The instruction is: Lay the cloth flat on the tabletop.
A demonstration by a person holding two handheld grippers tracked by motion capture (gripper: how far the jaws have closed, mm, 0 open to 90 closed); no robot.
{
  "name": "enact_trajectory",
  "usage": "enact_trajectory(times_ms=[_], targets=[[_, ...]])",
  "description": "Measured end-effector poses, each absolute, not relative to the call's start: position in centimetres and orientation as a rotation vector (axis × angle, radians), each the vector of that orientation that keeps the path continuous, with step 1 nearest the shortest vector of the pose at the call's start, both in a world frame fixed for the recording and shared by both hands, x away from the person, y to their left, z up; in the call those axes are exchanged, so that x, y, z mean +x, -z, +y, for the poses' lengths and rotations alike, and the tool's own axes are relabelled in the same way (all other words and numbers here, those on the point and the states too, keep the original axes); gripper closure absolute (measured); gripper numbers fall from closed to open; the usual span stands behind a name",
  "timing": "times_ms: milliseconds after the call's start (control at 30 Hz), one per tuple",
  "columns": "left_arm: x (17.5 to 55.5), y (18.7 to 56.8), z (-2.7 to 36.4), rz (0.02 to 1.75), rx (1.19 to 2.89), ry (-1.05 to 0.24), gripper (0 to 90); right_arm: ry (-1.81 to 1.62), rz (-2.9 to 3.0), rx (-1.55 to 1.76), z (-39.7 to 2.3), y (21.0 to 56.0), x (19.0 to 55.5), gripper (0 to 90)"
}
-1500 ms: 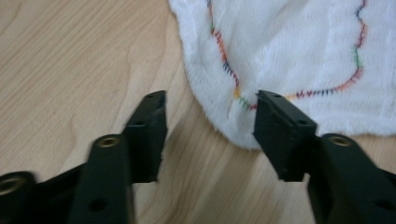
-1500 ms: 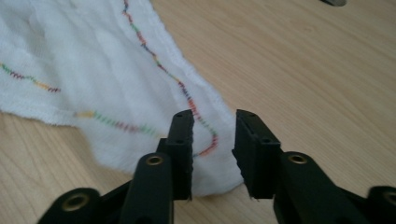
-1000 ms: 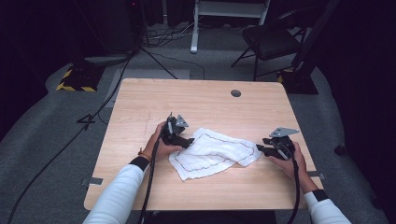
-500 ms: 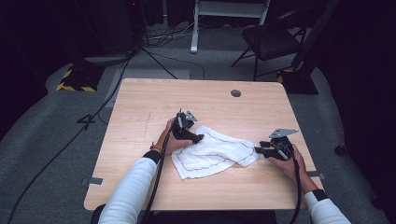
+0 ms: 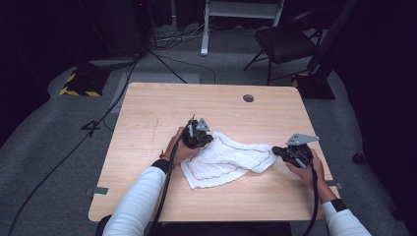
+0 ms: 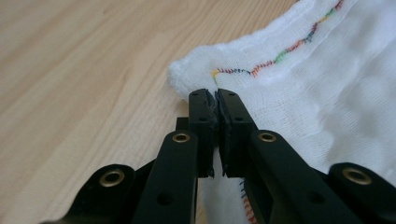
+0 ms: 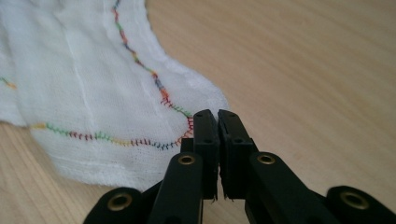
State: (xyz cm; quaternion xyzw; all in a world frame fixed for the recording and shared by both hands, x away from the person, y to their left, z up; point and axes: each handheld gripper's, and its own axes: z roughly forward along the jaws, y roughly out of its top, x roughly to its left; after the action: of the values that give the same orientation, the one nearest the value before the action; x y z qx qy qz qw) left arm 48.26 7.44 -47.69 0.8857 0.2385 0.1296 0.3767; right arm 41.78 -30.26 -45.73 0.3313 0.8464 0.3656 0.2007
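High view: a white gauze cloth with multicoloured stitched edging (image 5: 227,160) lies rumpled near the middle of the light wooden surface (image 5: 147,113). The left tool (image 5: 202,140) meets the cloth's upper left corner; the right tool (image 5: 276,151) meets its right end. Sleeved forearms enter from below, and a cable trails from each tool. A round dark grommet (image 5: 248,98) sits near the surface's far edge. On the grey floor beyond stand a black chair (image 5: 287,44) and a yellow-and-black striped base (image 5: 78,88); none of these appear in the tool views.

Left gripper view: the stitching (image 6: 280,56) resolves into red, blue, green and yellow thread. The left tool (image 6: 215,95) has just been closing; its jaws now stand together, pinching the folded corner of the cloth (image 6: 327,93), with fabric visible between the pads.

Right gripper view: the right tool (image 7: 217,116) has likewise just been closing; its jaws stand together at the cloth's (image 7: 93,93) rounded corner, where the stitched line bends. Whether fabric lies between the pads cannot be told for certain.

No brand, label or writing is legible.
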Motion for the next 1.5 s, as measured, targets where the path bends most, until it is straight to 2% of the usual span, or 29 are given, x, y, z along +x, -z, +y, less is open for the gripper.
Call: enact_trajectory(times_ms=[167, 667, 767, 900, 1233, 1300, 1500], targets=[[47.7, 46.1, 7.8, 0.582, 2.213, -0.361, 85.8, -1.042, 2.301, 0.868, -29.8, 43.6, 41.3, 87.2], [44.2, 37.9, 11.4, 0.433, 2.011, -0.461, 85.7, -1.132, 2.135, 0.765, -30.5, 36.1, 40.1, 87.3], [43.0, 36.5, 11.9, 0.399, 1.98, -0.471, 85.8, -1.152, 2.099, 0.719, -30.7, 33.6, 38.7, 87.3], [40.4, 35.1, 12.4, 0.321, 1.952, -0.485, 85.7, -1.177, 2.083, 0.679, -30.9, 32.0, 36.7, 87.4], [36.1, 34.2, 13.1, 0.26, 1.964, -0.483, 85.8, -1.219, 2.129, 0.589, -30.6, 30.9, 32.0, 87.3], [34.2, 33.5, 13.4, 0.211, 1.959, -0.496, 85.8, -1.234, 2.136, 0.566, -30.7, 30.7, 30.9, 87.3], [32.0, 31.8, 13.7, 0.166, 1.932, -0.508, 85.7, -1.285, 2.117, 0.514, -31.0, 29.5, 28.3, 87.3]])
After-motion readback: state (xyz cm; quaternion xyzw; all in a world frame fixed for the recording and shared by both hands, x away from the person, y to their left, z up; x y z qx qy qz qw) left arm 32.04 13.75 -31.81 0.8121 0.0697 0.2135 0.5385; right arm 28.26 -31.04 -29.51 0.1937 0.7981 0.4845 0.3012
